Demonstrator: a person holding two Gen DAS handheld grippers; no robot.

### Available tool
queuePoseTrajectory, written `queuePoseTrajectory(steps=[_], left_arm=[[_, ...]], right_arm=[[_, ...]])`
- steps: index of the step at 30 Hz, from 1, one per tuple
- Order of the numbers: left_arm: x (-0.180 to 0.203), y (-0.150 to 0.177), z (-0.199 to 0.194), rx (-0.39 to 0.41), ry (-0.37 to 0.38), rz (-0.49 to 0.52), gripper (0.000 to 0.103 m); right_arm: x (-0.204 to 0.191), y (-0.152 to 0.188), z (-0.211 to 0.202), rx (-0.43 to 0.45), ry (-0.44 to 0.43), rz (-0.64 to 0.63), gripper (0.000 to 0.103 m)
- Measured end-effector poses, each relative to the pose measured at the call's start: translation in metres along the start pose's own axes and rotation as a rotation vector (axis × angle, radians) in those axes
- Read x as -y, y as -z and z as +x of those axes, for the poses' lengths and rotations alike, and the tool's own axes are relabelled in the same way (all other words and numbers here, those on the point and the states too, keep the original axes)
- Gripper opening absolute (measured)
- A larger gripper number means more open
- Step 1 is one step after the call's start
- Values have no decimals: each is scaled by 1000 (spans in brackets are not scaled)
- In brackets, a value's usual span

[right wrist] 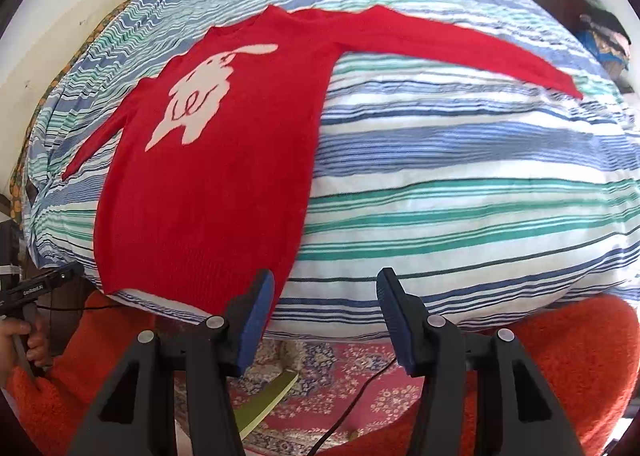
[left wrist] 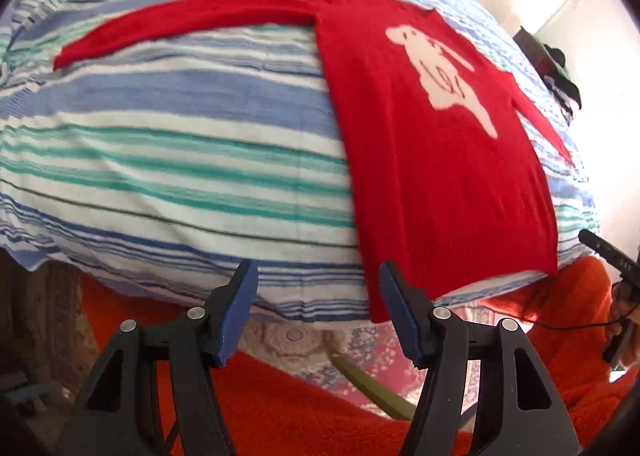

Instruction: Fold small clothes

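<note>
A small red sweater with a white animal motif lies flat, front up, on a striped bedspread. One sleeve stretches out to the left in the left wrist view. In the right wrist view the sweater lies left of centre and that same sleeve runs off to the right. My left gripper stands open at the bed's near edge, with its right finger beside the hem corner and nothing between the pads. My right gripper is open too, its left finger by the hem's other corner.
Orange fleece fabric and a patterned rug lie below the bed edge, with a yellow-green object and a cable on the rug. Dark furniture with piled clothes stands at the far right. A hand holds the other gripper's handle.
</note>
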State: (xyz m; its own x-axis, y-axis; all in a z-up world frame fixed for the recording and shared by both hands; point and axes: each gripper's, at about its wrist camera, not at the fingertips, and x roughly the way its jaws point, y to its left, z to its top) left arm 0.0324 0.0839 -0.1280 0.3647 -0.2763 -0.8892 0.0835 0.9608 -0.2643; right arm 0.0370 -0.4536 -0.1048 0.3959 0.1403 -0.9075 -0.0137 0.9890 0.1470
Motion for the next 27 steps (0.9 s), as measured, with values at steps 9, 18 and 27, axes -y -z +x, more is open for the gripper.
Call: queuePoseTrajectory(steps=[9,18,27], left_arm=[[74,-44,39,117,75,164,83],[77,10,84,-11,-59,267,95],[60,-5,48,119,-56,163,95]], right_arm=[[-63,-43,11,150,-129,-189,54],[-56,-1,71,-2,-133,-150,54],[-51,-10,57,21,-180,-88,54]])
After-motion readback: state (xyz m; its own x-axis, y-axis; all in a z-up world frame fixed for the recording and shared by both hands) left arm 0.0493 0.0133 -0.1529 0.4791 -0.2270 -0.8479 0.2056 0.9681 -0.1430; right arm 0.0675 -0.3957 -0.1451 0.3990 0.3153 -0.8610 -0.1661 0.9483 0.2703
